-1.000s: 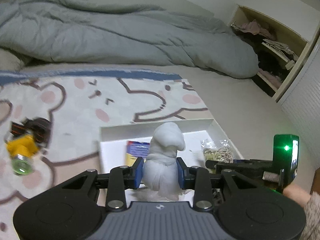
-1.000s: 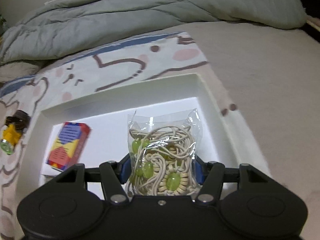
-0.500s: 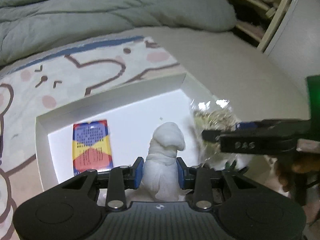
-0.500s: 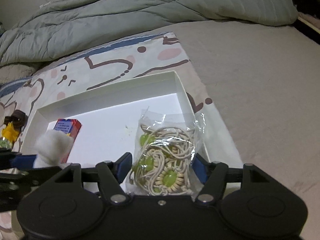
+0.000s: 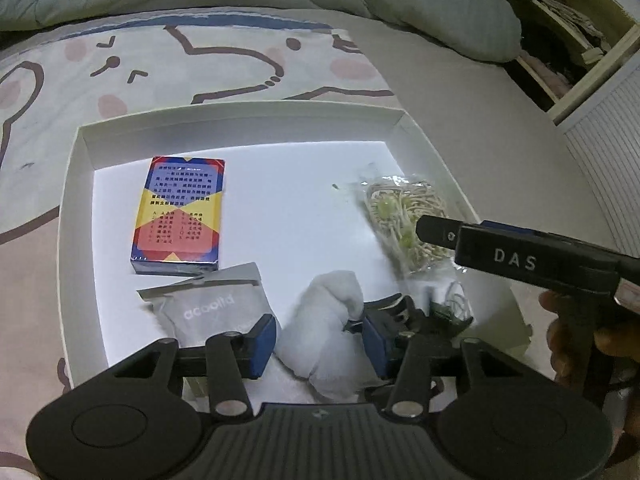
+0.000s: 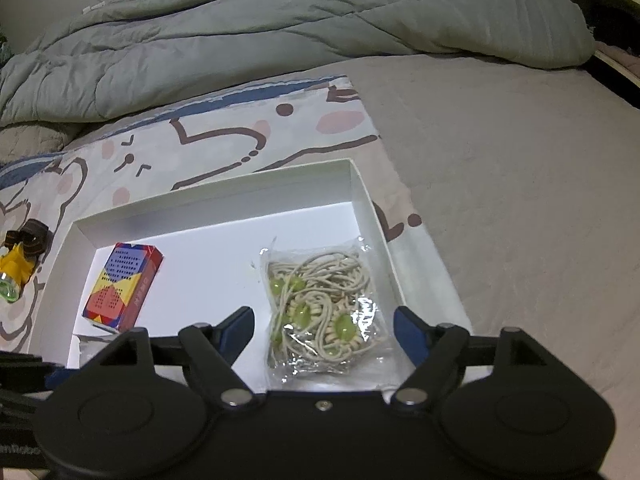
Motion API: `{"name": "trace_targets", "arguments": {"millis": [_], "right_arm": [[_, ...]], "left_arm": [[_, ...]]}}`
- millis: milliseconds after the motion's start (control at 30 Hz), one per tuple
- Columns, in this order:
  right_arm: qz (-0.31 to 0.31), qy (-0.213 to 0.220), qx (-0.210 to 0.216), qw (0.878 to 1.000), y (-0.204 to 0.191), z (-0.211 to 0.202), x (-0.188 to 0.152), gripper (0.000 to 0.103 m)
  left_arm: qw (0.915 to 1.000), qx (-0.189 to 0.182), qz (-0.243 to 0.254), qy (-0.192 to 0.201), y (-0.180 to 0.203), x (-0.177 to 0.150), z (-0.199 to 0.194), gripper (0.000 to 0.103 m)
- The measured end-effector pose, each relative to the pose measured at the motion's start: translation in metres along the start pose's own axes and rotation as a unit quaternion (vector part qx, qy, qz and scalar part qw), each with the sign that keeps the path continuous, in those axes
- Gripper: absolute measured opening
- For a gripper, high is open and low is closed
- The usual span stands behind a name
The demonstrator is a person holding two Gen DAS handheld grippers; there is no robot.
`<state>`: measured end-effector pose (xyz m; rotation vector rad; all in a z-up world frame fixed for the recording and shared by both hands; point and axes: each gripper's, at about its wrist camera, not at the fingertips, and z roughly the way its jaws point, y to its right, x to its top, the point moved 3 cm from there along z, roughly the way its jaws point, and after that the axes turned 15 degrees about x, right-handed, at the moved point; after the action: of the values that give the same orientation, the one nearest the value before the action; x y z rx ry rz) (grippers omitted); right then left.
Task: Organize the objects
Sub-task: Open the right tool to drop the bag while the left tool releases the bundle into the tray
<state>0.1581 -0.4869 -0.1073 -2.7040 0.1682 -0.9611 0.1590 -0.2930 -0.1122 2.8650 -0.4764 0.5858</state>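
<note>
A white open box (image 5: pixel 240 120) (image 6: pixel 216 200) lies on a bear-print blanket. My left gripper (image 5: pixel 318 340) has its jaws a little apart around a white cloth bundle (image 5: pixel 324 320) over the box's near part. My right gripper (image 6: pixel 324 324) is open above a clear bag of cord and green beads (image 6: pixel 320 308) that lies in the box's right side; the bag also shows in the left wrist view (image 5: pixel 404 220). A colourful card box (image 5: pixel 180 212) (image 6: pixel 124 284) and a grey pouch (image 5: pixel 208 304) lie in the box.
A yellow toy with a dark part (image 6: pixel 20 260) lies on the blanket left of the box. A grey duvet (image 6: pixel 280 32) is heaped behind. An open shelf unit (image 5: pixel 568 40) with clothes stands at the far right.
My right gripper has opened and let the bead bag drop into the box. My left gripper has moved over the box with the cloth bundle and its jaws have spread slightly.
</note>
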Motion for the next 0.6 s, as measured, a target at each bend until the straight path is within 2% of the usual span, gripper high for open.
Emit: {"name": "trace_targets", "arguments": {"millis": [233,600], "right_arm": [[0.01,0.02,0.0,1.0,-0.003,-0.015,0.003,0.078],[0.001,0.06,0.026,0.998,-0.031,-0.053,0.01,0.081]], "left_arm": [[0.9998,-0.003,0.007,0.018,-0.004,0.001,-0.022,0.049],[0.9979,0.021,0.023,0.057,-0.021,0.003,-0.062,0.049]]}}
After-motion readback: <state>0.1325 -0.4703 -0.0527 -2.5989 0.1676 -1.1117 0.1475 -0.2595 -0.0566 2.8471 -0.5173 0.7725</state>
